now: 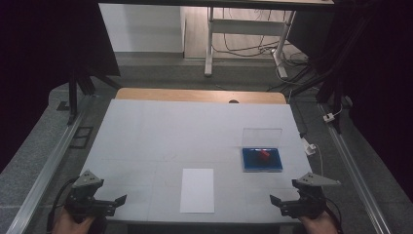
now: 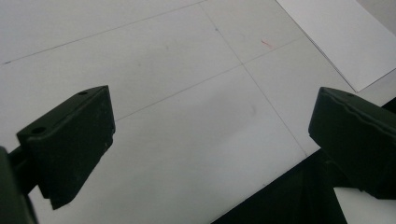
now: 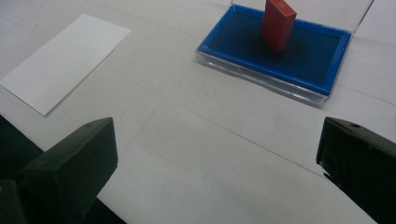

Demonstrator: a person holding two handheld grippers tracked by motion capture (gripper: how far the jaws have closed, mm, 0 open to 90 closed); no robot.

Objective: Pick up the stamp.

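Both tongs parked at the near edge of the worktop (image 1: 146,126), one at each corner, each held in a hand coming in from the bottom of the high view. Left tongs (image 1: 118,201) at the near left corner: jaws spread wide, nothing between them; its own view looks down on bare white worktop surface with faint crease lines, and the corner of the paper sheet (image 2: 343,37) sits at upper right. Right tongs (image 1: 275,201) at the near right corner: jaws also spread wide, empty. White paper sheet (image 1: 197,190) lies flat near the front edge, roughly centre, between the two tongs and apart from both. Blue tray (image 1: 263,165) sits right of centre, beyond the right tongs, well apart from the sheet. It's a shallow case with a blue-lined base and a clear lid (image 1: 262,136) standing up at its far side. Red block (image 1: 264,154) is inside the tray, standing on the blue base and tilted in the right gripper view (image 3: 278,23); can't tell whether it leans on anything. The worktop's bare wooden edge shows at the far side.
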